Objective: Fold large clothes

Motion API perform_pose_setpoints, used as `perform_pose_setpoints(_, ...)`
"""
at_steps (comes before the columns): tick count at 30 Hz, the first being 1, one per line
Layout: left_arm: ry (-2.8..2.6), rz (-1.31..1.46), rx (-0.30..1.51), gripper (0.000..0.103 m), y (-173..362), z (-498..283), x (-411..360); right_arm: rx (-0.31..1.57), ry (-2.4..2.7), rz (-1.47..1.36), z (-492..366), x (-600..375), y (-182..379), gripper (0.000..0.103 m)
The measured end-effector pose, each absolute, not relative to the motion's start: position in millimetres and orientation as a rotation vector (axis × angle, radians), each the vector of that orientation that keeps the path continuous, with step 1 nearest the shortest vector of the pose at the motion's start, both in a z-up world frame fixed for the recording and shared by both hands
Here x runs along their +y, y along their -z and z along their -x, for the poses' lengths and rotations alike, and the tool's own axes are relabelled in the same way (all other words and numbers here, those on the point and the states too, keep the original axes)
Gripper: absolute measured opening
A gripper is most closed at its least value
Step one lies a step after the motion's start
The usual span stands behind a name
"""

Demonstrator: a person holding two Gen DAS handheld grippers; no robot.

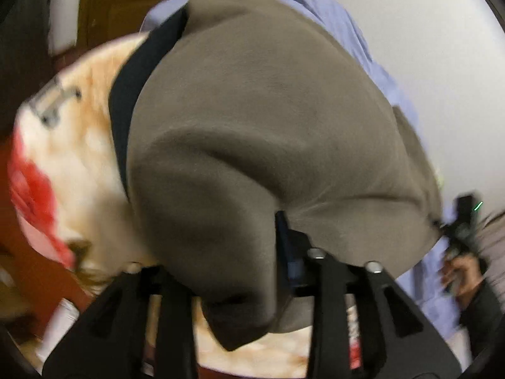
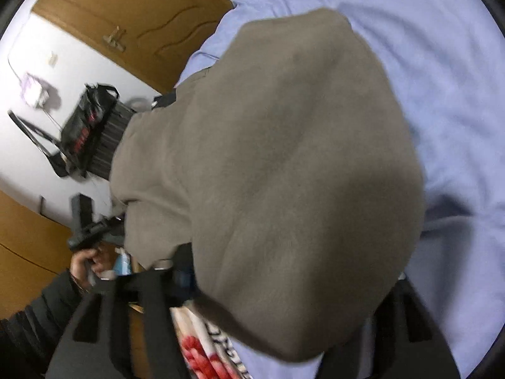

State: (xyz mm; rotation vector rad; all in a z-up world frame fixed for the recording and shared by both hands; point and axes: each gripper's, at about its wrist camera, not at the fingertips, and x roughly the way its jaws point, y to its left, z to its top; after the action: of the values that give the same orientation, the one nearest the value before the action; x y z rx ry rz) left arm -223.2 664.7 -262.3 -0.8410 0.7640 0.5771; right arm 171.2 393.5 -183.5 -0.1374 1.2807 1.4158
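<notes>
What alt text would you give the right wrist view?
A taupe garment hangs bunched from the right tongs, filling the frame above a pale blue bedsheet. The left tongs grip its far edge.

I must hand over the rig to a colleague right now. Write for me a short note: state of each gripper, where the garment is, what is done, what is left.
Left gripper: shut on a bunched edge of the grey-brown garment.
Right gripper: fingers mostly hidden under the same garment; it looks clamped on it, and the left wrist view shows cloth pulled to it.
Garment: held up between both grippers, over the light blue bed sheet, partly draped over the fingers.
Done: garment is picked up by two points.
Left: no neat fold is visible yet; lay it flat on the sheet and fold.
</notes>
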Motion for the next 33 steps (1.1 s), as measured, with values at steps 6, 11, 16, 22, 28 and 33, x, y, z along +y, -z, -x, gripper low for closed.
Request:
perform_pose_setpoints(6,-0.66,0.573,0.864,0.072,224,240,636,1.088,-1.343,0.308,-165,340,136,0.082)
perform_pose_setpoints(11,-0.771,0.426,0.835,0.079,188,263,618,0.84,-1.305,0.279,-148,312,101,0.083)
perform_pose_setpoints(16,-0.633,0.431,0.658,0.079,154,242,602,0.816,-1.363,0.267,-122,361,102,0.052)
perform_pose_setpoints(22,-0.582,0.377,0.64,0.078,150,144,621,0.849,-1.306,0.331,-118,456,120,0.017)
perform_pose_setpoints(28,-0.642,0.421,0.732,0.067,200,82,682,1.033,-1.191,0.423,-154,526,184,0.005)
perform_pose_setpoints(33,-0.667,0.4,0.75,0.067,233,65,705,1.15,-1.192,0.407,-187,563,222,0.0)
